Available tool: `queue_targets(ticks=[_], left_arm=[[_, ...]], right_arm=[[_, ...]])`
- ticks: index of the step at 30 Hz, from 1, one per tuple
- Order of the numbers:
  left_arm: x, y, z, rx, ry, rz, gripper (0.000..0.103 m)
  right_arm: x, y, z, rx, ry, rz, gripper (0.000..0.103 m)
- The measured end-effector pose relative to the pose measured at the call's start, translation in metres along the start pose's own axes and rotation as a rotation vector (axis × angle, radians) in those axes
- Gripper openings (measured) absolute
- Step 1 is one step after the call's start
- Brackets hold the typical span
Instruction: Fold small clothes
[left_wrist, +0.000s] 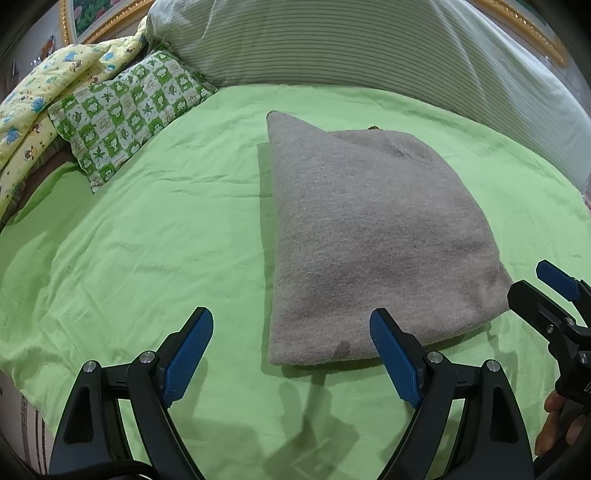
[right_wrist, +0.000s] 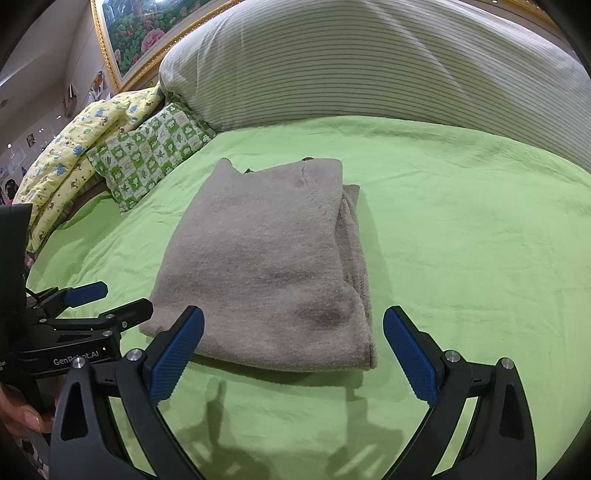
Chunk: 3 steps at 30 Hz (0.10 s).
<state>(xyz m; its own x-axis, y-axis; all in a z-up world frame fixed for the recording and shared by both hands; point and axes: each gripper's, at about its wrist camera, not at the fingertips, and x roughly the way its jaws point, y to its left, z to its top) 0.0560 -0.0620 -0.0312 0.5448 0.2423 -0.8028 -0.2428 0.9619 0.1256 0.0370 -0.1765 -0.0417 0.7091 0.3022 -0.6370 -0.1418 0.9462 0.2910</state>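
A grey knitted garment (left_wrist: 369, 236) lies folded into a compact stack on the green bedsheet (left_wrist: 147, 258). In the right wrist view the same garment (right_wrist: 266, 258) shows a folded top layer with a lower layer sticking out on its right side. My left gripper (left_wrist: 291, 332) hangs open just before the garment's near left corner, with nothing between its blue pads. My right gripper (right_wrist: 293, 330) is open too, a little short of the garment's near edge and holding nothing. Each gripper shows in the other's view, the right one (left_wrist: 546, 291) and the left one (right_wrist: 107, 299).
A large striped pillow (right_wrist: 369, 66) fills the back of the bed. A green checked pillow (left_wrist: 125, 110) and a yellow printed quilt (left_wrist: 33, 107) lie at the back left. A gold-framed picture (right_wrist: 140, 29) hangs on the wall. A hand (right_wrist: 18, 410) holds the left gripper.
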Motion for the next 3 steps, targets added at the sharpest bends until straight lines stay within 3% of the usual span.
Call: queue_targets(ticks=[3], left_arm=[[0.0,0.0008,0.0008,0.0,0.003,-0.003,0.087]], right_arm=[[-0.0004,0.0,0.0002,0.0,-0.001,-0.001,0.098]])
